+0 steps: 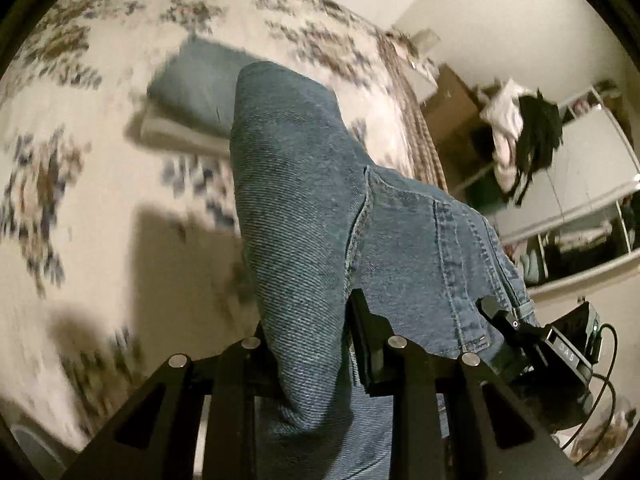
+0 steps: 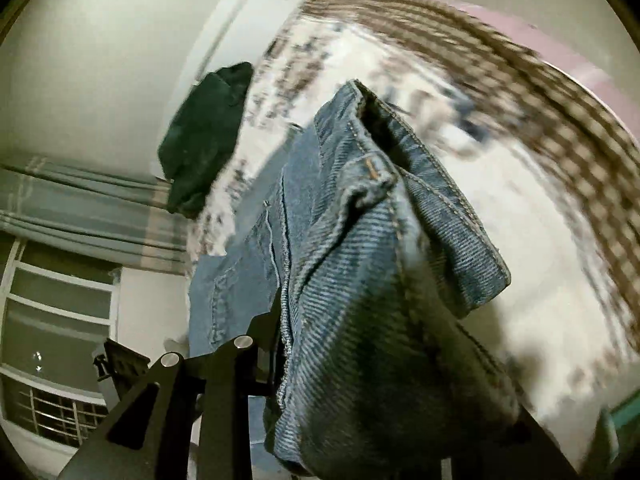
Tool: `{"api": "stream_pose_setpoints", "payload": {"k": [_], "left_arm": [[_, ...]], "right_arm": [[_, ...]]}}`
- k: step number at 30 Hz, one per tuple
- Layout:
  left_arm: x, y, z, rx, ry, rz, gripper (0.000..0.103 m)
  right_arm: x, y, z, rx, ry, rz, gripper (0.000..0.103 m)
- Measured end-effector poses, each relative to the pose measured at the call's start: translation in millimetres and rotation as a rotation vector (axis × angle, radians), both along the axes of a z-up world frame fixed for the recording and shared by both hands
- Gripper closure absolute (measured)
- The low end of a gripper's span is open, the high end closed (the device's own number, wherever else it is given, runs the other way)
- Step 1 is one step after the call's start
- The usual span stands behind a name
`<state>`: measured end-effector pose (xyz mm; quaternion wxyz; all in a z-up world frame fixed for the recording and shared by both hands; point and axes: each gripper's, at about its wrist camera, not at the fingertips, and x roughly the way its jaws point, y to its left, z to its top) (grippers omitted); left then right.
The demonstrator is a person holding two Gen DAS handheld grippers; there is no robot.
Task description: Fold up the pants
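The room is a bedroom with pale walls [image 2: 100,60] and a white door [image 2: 240,40]. In the right wrist view a window with white bars [image 2: 52,320] sits under a striped grey-blue curtain [image 2: 80,208]. In the left wrist view, open white shelving [image 1: 580,184] stands beyond the bed's far edge.

The bed [image 1: 120,240] fills most of both views, covered by a white spread with blurred floral print and a brown checked border [image 2: 540,120]. On it lie a dark green garment [image 2: 204,140] near the door and a folded grey-blue piece [image 1: 196,84] on a pale one.

The blue jeans [image 1: 320,220] hang in the air above the bed, held between both tools. The left gripper [image 1: 308,344] is clamped on denim. The right gripper [image 2: 360,360] grips the bunched waistband end, its far finger hidden by cloth.
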<state>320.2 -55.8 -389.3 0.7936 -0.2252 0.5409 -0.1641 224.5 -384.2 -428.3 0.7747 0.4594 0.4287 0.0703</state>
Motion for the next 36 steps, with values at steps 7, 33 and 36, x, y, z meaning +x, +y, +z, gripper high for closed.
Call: {"api": "stream_pose_setpoints", "payload": {"k": [7, 33, 36], "left_arm": [[153.8, 58.3, -18.0, 0.001, -0.035, 0.017, 0.080], [231.8, 91.0, -37.5, 0.388, -0.034, 0.029, 0.011], [211.5, 78.1, -17.4, 0.450, -0.050, 0.021, 0.003]], "right_arm": [[165.5, 54.4, -15.5, 0.010, -0.058, 0.013, 0.073], [313.7, 118.9, -63.7, -0.434, 0.100, 0.204, 0.010], [292.0, 129.0, -33.6, -0.565, 0.080, 0.213, 0.009]]}}
